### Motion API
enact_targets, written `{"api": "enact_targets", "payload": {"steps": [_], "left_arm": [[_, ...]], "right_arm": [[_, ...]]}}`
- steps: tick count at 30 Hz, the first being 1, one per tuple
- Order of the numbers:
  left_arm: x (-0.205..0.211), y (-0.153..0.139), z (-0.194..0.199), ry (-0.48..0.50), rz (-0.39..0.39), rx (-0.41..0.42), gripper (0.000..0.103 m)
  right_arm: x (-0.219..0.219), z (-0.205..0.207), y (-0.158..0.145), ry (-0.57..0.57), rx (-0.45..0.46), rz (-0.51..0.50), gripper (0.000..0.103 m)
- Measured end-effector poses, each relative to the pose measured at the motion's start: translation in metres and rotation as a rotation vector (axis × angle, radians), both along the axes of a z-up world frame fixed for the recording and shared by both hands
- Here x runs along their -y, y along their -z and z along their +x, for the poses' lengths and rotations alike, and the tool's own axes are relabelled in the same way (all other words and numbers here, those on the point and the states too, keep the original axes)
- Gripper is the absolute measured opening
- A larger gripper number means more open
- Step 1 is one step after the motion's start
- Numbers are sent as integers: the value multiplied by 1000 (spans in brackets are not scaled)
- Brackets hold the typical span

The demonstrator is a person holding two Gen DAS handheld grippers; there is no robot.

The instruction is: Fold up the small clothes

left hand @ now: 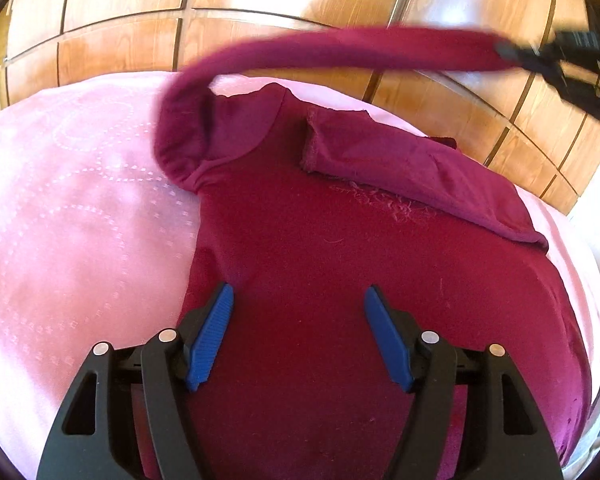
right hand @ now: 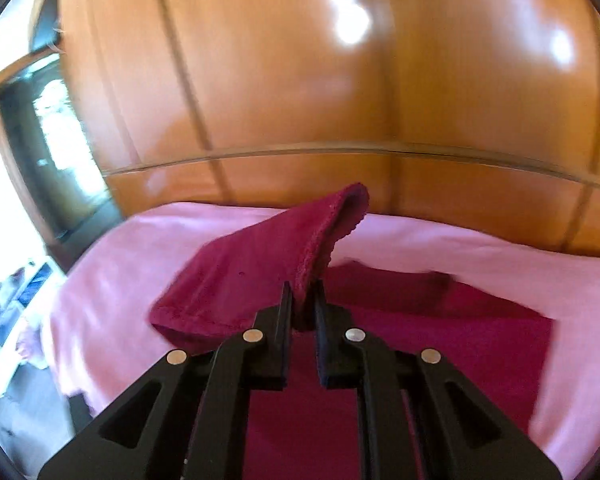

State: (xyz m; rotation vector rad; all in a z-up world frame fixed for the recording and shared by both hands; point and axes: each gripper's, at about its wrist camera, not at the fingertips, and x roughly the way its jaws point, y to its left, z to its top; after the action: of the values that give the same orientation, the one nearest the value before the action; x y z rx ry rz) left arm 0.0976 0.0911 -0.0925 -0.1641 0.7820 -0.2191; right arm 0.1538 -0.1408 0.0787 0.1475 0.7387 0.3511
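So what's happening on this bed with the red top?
A person is folding a dark red long-sleeved top spread on a pink bedcover, using a handheld claw in each hand. The right claw is shut on the end of one sleeve, lifting it above the garment. The other sleeve already lies folded across the body. The left claw hangs open over the lower part of the top, gripping nothing.

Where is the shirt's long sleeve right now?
The sleeve is off the pink bed, pinched at its cuff by the right gripper, stretching across the top of the left view above the shirt.
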Motion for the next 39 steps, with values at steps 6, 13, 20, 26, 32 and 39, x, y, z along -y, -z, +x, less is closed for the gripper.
{"api": "enact_targets", "payload": {"steps": [6, 13, 20, 26, 32, 39], "left_arm": [[6, -1, 3, -2, 29, -9, 67], [3, -28, 9, 11, 12, -46, 67], [-18, -75, 41, -10, -13, 47, 67], [-19, -87, 104, -36, 4, 77, 67], [-15, -74, 169, -44, 12, 40, 66], [-9, -8, 217, -41, 61, -102, 66]], "right_arm": [[71, 4, 63, 167, -138, -3, 9], [102, -2, 112, 233, -264, 42, 10], [120, -24, 91, 279, -198, 77, 38], [96, 1, 79, 232, -149, 69, 41], [70, 45, 112, 212, -186, -95, 46], [73, 30, 139, 194, -126, -111, 47]]}}
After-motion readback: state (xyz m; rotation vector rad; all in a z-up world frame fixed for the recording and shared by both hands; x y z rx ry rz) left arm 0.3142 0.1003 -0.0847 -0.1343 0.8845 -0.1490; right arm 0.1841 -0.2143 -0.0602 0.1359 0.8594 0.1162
